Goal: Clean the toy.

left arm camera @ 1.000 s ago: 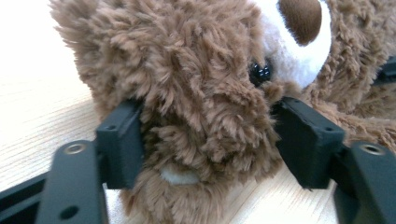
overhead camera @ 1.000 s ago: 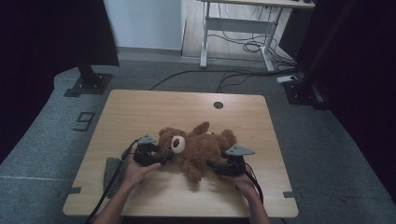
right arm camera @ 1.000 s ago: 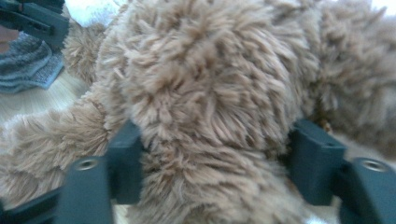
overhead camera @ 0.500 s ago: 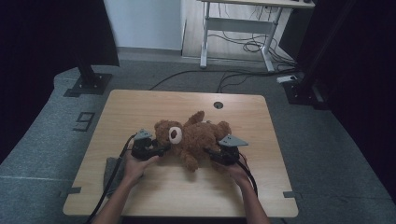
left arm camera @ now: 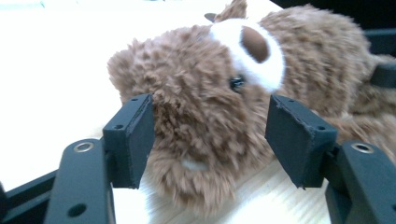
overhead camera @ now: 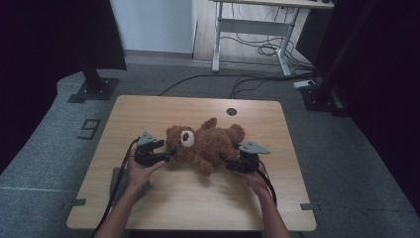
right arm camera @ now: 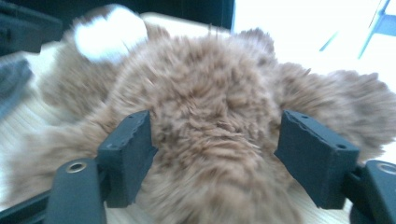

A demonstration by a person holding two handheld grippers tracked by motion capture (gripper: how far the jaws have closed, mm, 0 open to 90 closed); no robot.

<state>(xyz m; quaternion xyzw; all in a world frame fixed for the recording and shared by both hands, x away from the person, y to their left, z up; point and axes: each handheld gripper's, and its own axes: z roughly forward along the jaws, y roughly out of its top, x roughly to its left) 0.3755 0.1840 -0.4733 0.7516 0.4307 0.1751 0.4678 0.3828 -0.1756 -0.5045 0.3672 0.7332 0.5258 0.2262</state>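
Left hand-held gripper (overhead camera: pixel 166 153): at the bear's head end, jaws spread. In the left gripper view the head sits between the pads; the left pad (left arm camera: pixel 135 135) brushes the fur at the cheek, the right pad stands clear of it. Jaws have just been opening, with the head between them and not pinched.

Right hand-held gripper (overhead camera: pixel 229 162): at the bear's lower body, jaws spread. In the right gripper view the furry rump or leg bulges between the pads (right arm camera: pixel 133 151); the fur is at the left pad, a gap shows at the right. Jaws have just been opening as well; nothing clamped.

Teddy bear (overhead camera: pixel 205 144): brown plush, white muzzle, lying on its back near the middle of the tabletop (overhead camera: pixel 163 111), between the two grippers. Long axis runs roughly across the tabletop, head toward the person's left, legs toward the right, face turned up; one limb points toward the far edge.

Step in hand, as judged: regrasping the bear at both ends, between grips. The next move calls for both sets of jaws to close on a firm fold of plush, deep enough not to slip off loose fur.
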